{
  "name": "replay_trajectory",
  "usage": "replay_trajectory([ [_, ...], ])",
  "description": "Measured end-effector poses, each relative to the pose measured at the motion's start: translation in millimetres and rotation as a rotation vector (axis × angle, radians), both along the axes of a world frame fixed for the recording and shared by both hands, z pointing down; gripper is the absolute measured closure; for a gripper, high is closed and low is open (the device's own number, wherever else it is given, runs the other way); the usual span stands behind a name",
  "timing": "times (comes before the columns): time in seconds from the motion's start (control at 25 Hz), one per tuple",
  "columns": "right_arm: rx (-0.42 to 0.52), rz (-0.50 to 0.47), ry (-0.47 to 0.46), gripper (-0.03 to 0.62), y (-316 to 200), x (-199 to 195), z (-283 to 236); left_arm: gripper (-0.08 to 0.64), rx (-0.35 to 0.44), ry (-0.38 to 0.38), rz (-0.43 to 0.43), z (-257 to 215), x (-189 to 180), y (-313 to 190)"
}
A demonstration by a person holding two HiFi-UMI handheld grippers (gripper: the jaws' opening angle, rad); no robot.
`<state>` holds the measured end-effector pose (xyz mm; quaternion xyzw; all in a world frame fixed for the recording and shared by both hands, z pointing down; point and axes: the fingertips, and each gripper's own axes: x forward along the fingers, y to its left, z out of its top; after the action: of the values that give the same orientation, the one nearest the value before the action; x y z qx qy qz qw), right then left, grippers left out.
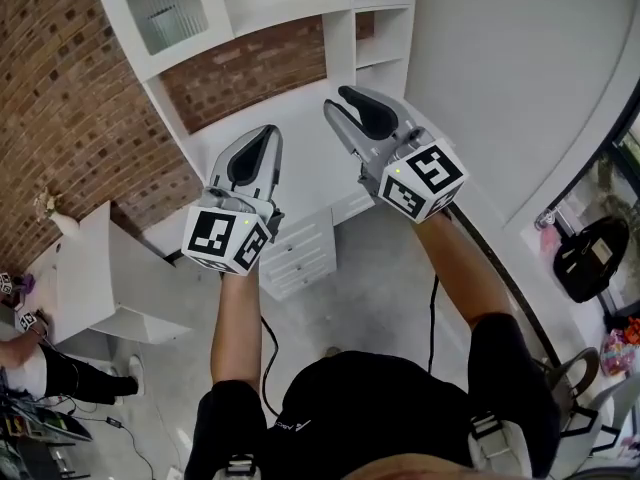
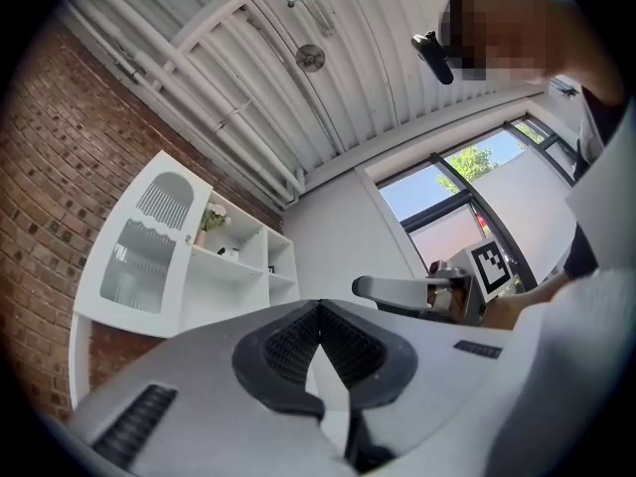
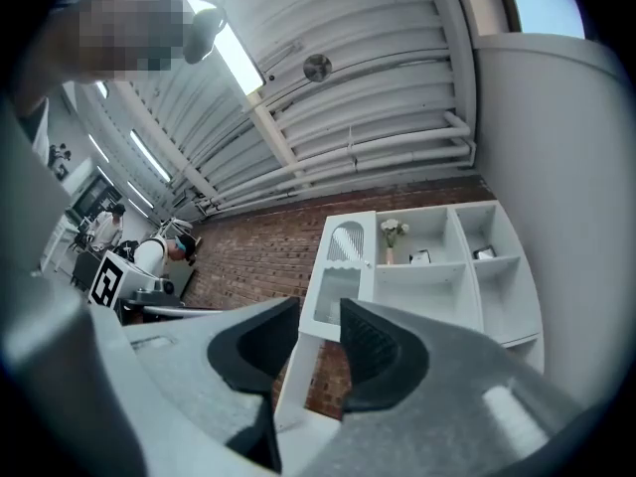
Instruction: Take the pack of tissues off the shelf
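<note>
Right claw (image 3: pixel 318 311) stood slightly spread with nothing in it, while the left claw (image 2: pixel 320 308) was pressed together, also empty. Both pointed up at the white shelf unit (image 3: pixel 429 301) against the brick wall (image 3: pixel 248 256), well apart from them. Its left cabinet (image 3: pixel 336 284) had a glazed door. A vase of flowers (image 3: pixel 392 238) stood in the middle compartment beside a small dark-and-white pack (image 3: pixel 420 257), and another small thing (image 3: pixel 484 253) lay in the right compartment. Which of the two was the tissues I couldn't tell.
</note>
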<state>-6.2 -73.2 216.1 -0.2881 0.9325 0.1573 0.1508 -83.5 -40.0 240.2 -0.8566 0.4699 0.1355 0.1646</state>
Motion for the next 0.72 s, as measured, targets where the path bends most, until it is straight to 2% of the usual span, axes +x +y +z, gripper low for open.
replay_trajectory([
  [0.16,-0.007,0.051,-0.019,0.394,-47.0,-19.3,-29.9,0.561,0.010,-0.006,0.017,-10.7,-23.1,-42.7],
  [0.36,-0.094,0.085,-0.032,0.300,-118.8,-31.0,-61.8,0.561,0.034,-0.002,0.028,-33.0,-36.3,-91.8],
  [0.72,-0.096,0.108,-0.040,0.261,-246.8,-40.2,-113.2,0.561,0.057,-0.017,0.014,-50.0,-44.6,-192.7],
])
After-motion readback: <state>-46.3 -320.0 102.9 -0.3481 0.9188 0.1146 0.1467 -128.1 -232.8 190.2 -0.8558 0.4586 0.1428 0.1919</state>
